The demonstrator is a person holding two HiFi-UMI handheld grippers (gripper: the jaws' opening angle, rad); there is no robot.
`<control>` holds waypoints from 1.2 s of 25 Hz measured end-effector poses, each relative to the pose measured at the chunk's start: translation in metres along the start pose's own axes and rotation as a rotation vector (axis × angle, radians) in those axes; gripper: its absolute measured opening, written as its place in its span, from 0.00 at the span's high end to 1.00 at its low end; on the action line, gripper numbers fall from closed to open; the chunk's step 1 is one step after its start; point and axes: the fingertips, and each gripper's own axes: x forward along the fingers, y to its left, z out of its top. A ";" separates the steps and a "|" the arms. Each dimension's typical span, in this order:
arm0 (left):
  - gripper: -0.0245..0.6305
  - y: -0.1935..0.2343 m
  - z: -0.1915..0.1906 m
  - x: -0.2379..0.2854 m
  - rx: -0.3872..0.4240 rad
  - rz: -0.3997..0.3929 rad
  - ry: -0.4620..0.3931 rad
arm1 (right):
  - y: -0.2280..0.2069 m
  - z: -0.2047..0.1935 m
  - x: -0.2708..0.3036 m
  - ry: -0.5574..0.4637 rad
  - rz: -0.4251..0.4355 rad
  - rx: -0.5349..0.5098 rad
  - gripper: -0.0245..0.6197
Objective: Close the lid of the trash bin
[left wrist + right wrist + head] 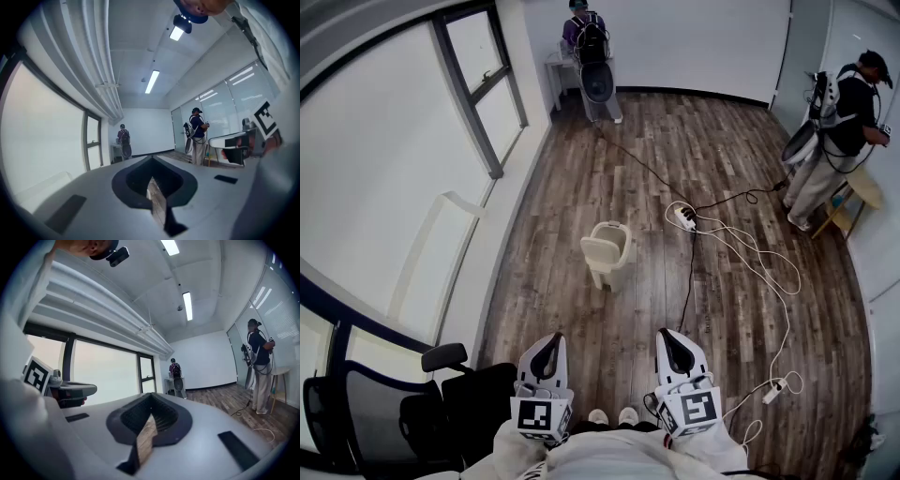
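Wooden floor (722, 150) holds the trash bin (617, 246), lid (597, 254) upright facing the person (interior unclear); left gripper (551, 339) and right gripper (668, 337) jaws together, empty.

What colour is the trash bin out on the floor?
The trash bin is cream or pale beige all over. It shows best in the head view.

A white power strip (685, 217) lies on the brown wood-plank floor (741, 150), with thin white cables (772, 281) looping from it. A black mesh office chair (366, 412) stands beside the large window (375, 187). One backpack-wearing person (584, 33) stands at the far wall, and a second person (844, 122) stands well apart at the right.
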 end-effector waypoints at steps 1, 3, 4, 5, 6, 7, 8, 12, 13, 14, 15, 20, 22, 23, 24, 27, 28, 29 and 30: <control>0.96 -0.002 0.001 0.000 -0.002 0.001 0.000 | -0.002 -0.001 -0.001 0.001 0.000 0.005 0.93; 0.96 -0.007 0.001 0.001 -0.005 0.004 -0.001 | -0.007 -0.004 -0.003 0.005 0.002 0.015 0.93; 0.96 -0.009 0.001 0.002 -0.006 0.006 0.000 | -0.009 -0.005 -0.004 0.007 0.005 0.018 0.93; 0.96 -0.012 0.001 0.003 -0.006 0.008 0.001 | -0.012 -0.007 -0.006 0.010 0.008 0.019 0.93; 0.96 -0.014 0.000 0.004 -0.006 0.011 0.001 | -0.014 -0.008 -0.007 0.012 0.011 0.018 0.93; 0.96 -0.016 -0.001 0.006 -0.008 0.013 0.003 | -0.016 -0.008 -0.007 0.014 0.014 0.016 0.93; 0.96 -0.018 -0.002 0.007 -0.012 0.015 0.004 | -0.018 -0.009 -0.008 0.016 0.016 0.017 0.93; 0.96 -0.022 -0.001 0.012 -0.020 0.022 0.021 | -0.027 -0.013 -0.005 0.028 0.016 0.023 0.93; 0.96 -0.021 -0.002 0.014 -0.020 0.024 0.026 | -0.029 -0.015 -0.003 0.029 0.016 0.025 0.93; 0.96 -0.020 -0.004 0.017 -0.021 0.025 0.028 | -0.031 -0.017 0.000 0.030 0.016 0.026 0.93; 0.96 -0.018 -0.007 0.021 -0.022 0.025 0.029 | -0.034 -0.019 0.003 0.030 0.016 0.028 0.93; 0.96 -0.012 -0.013 0.046 -0.020 0.019 0.034 | -0.045 -0.018 0.023 0.040 0.017 0.020 0.93; 0.96 -0.010 -0.014 0.057 -0.020 0.010 0.034 | -0.050 -0.019 0.032 0.044 0.010 0.021 0.93; 0.96 -0.009 -0.014 0.064 -0.018 0.004 0.033 | -0.052 -0.020 0.037 0.044 0.005 0.024 0.93; 0.96 -0.007 -0.013 0.070 -0.016 -0.002 0.033 | -0.055 -0.020 0.043 0.044 0.001 0.026 0.93; 0.96 0.000 -0.013 0.090 -0.013 -0.017 0.032 | -0.060 -0.017 0.064 0.045 -0.001 0.020 0.93; 0.96 0.004 -0.014 0.096 -0.014 -0.020 0.033 | -0.061 -0.016 0.071 0.046 -0.002 0.019 0.93; 0.96 0.007 -0.016 0.103 -0.017 -0.022 0.035 | -0.063 -0.017 0.078 0.047 -0.003 0.019 0.93; 0.96 0.012 -0.017 0.110 -0.022 -0.024 0.038 | -0.064 -0.018 0.085 0.051 -0.005 0.020 0.93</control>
